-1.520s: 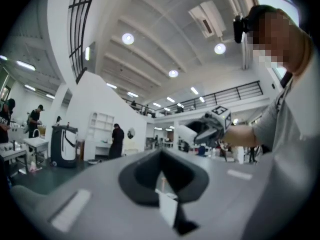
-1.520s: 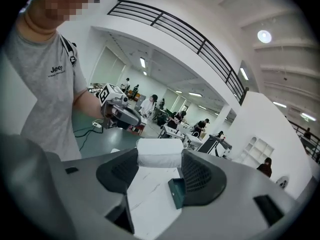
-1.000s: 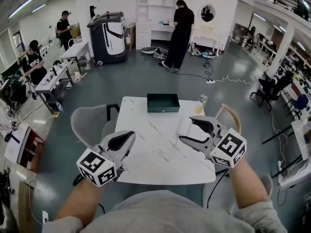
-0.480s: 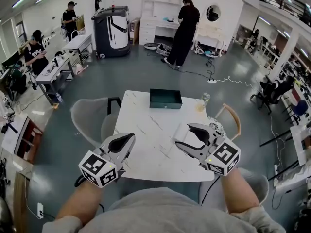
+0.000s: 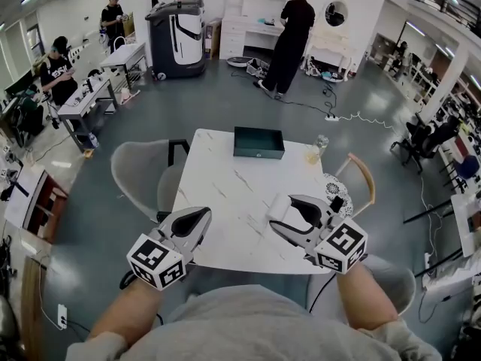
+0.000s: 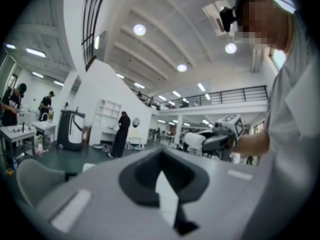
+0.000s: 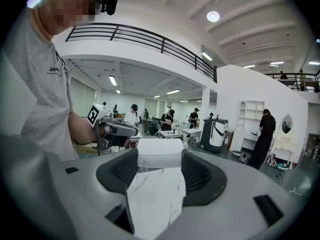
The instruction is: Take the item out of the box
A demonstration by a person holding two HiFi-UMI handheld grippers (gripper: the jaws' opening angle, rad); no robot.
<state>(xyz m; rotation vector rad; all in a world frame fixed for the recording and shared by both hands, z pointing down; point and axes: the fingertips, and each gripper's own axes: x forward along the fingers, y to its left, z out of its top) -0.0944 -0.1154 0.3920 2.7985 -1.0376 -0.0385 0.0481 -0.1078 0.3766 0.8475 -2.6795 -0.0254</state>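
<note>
White marble table [image 5: 225, 194] carries the dark green open box [image 5: 258, 142] at upper centre. The right claw [image 5: 279, 215] grips the white rectangular block [image 7: 159, 156], already out of the box. The left claw [image 5: 201, 216] is closed on nothing. Best to keep the squeeze steady and lower the block flat onto bare table.

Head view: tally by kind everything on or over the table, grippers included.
Dark green box: 1
Glass: 1
White item, held between jaws: 1
Grippers: 2, the left gripper, shut on nothing, and the right gripper, holding the white item
Total: 5
</note>
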